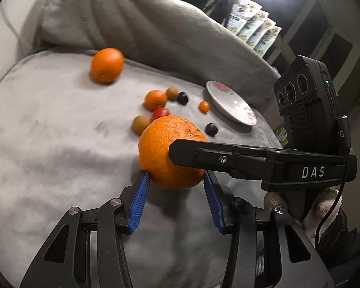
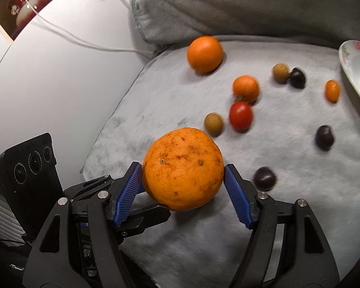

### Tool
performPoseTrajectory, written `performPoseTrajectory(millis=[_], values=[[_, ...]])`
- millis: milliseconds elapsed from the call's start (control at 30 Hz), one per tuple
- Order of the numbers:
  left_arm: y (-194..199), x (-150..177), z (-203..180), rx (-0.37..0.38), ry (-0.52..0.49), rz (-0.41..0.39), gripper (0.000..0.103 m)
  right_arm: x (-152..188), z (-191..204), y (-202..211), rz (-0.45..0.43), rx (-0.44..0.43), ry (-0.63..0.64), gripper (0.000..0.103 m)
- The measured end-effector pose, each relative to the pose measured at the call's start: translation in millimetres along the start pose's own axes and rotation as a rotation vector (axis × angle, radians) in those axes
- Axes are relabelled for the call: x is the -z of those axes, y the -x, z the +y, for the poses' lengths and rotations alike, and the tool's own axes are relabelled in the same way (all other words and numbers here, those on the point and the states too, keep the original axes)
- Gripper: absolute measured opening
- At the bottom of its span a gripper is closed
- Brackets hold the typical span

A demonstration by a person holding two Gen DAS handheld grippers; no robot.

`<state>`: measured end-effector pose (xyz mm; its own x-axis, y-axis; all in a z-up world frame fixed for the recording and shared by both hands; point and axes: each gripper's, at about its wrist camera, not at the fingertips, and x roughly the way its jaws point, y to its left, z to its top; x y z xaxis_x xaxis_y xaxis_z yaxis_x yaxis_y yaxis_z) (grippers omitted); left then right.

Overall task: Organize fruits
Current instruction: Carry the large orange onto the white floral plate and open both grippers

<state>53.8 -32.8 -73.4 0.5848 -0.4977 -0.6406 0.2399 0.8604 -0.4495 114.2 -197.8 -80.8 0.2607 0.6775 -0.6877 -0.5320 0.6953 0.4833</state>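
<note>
A large speckled orange point(image 1: 170, 151) point(image 2: 182, 168) sits between the blue pads of both grippers, over a grey cushion point(image 1: 48, 132). My left gripper point(image 1: 176, 177) has its pads against the orange's lower sides. My right gripper point(image 2: 182, 170) has its pads on the orange's left and right; one of its black fingers point(image 1: 204, 154) crosses the orange in the left wrist view. Further back lie a second orange point(image 1: 107, 65) point(image 2: 205, 54), a small tangerine point(image 1: 155, 99) point(image 2: 246, 88), a red tomato point(image 2: 240, 115), brown longans point(image 2: 213, 124), dark plums point(image 2: 324, 137) and a kumquat point(image 2: 332, 90).
A white floral plate point(image 1: 230, 103) point(image 2: 355, 69) rests tilted on the cushion's far right. A grey pillow point(image 1: 132, 24) rises behind the fruit. A white cable point(image 2: 72, 36) runs across the white surface to the left. Snack packets point(image 1: 254, 26) stand at the back right.
</note>
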Motion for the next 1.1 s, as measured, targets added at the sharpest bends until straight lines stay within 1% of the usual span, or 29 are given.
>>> performPoseTrajectory(millis=[233, 367, 600, 767, 867, 1100], values=[[-24, -25, -31, 0.047, -0.077, -0.005, 0.045, -10, -28, 36, -0.084, 0.046, -0.037, 0.073], [-45, -41, -53, 0.08, -0.129, -0.004, 0.046, -16, -48, 58, -0.132, 0.088, -0.059, 0.073], [-82, -60, -83, 0.124, -0.16, 0.012, 0.046, -26, -89, 89, -0.179, 0.138, -0.106, 0.073], [-107, -75, -103, 0.136, -0.18, 0.03, 0.046, -35, -116, 103, -0.202, 0.171, -0.133, 0.073], [-121, -82, -115, 0.127, -0.206, 0.042, 0.046, -40, -131, 107, -0.211, 0.195, -0.142, 0.073], [-151, -92, -129, 0.115, -0.219, 0.085, 0.046, -42, -165, 113, -0.207, 0.214, -0.182, 0.073]])
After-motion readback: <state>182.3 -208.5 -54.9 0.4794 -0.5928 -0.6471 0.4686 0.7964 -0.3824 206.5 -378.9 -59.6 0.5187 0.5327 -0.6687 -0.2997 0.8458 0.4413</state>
